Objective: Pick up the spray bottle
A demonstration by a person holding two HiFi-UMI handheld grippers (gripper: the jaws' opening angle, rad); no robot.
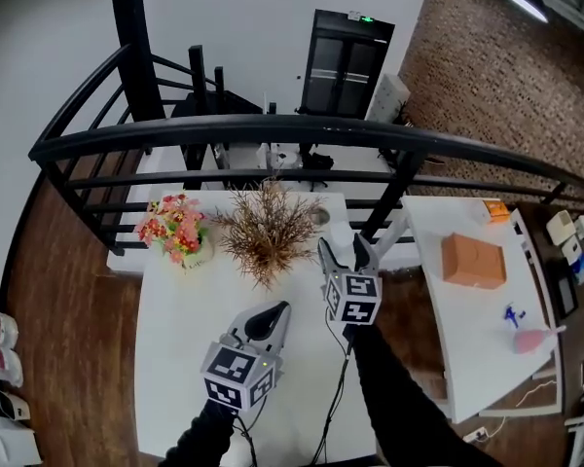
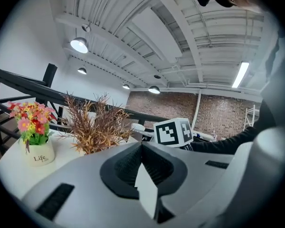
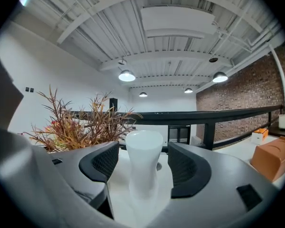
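Observation:
In the right gripper view a white bottle (image 3: 143, 175) with a narrow waist stands upright on the white table (image 1: 175, 358). It sits between the pads of my right gripper (image 3: 142, 152), which is open, with a gap on each side of the bottle. From the head view my right gripper (image 1: 344, 251) reaches to the table's right part, and I cannot make out the bottle there. Closer in and to the left, my left gripper (image 1: 273, 315) hovers over the table with its jaws shut and empty. Its pads meet in the left gripper view (image 2: 141, 148).
A pot of red and yellow flowers (image 1: 180, 232) and a dried brown plant (image 1: 268, 227) stand at the table's far side. A black railing (image 1: 273, 129) runs behind them. A second white table at the right carries an orange box (image 1: 474, 261).

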